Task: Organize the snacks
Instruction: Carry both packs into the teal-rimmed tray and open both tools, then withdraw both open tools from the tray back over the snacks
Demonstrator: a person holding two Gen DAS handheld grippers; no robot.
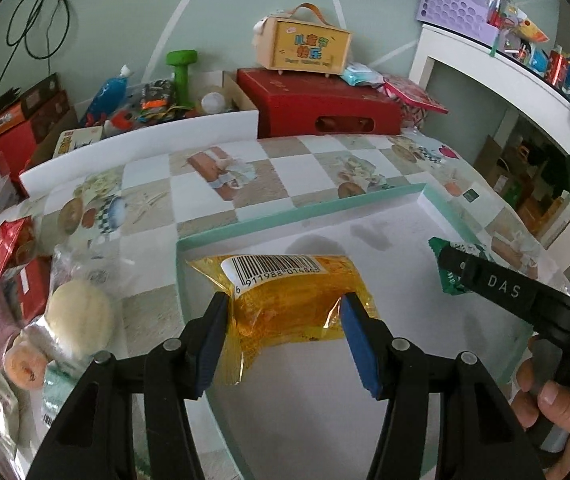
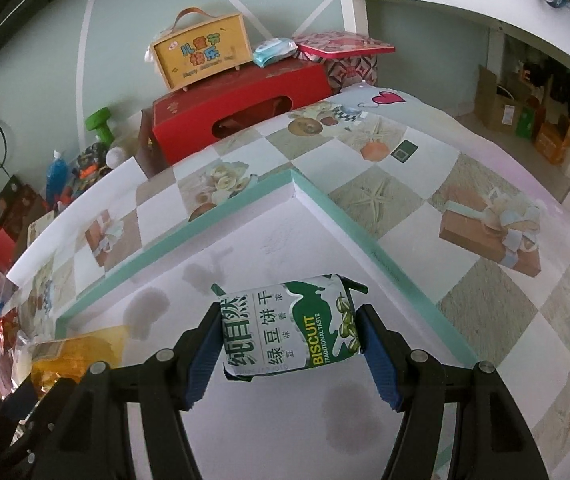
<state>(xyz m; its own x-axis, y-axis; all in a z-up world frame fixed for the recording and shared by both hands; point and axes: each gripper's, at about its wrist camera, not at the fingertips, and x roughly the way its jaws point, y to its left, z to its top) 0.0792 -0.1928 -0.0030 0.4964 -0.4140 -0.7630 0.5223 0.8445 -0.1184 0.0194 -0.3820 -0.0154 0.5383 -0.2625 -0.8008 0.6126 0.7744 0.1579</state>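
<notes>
Over the white tray (image 1: 385, 216), the left gripper (image 1: 283, 316) pinches a soft, crinkly yellow packet (image 1: 285, 300) across its middle, while the right gripper (image 2: 289, 334) clamps a light green biscuit pack (image 2: 291, 330) by its sides.

One yellow snack packet (image 1: 285, 300), one green biscuit packet (image 2: 291, 330), one white tray (image 1: 365, 400) with a mint rim. Two hand-held grippers. At ten o'clock on the table (image 1: 145, 216), a heap of snacks (image 1: 25, 312), too jumbled to count. One green dumbbell (image 1: 181, 76), one red box (image 1: 317, 104).
</notes>
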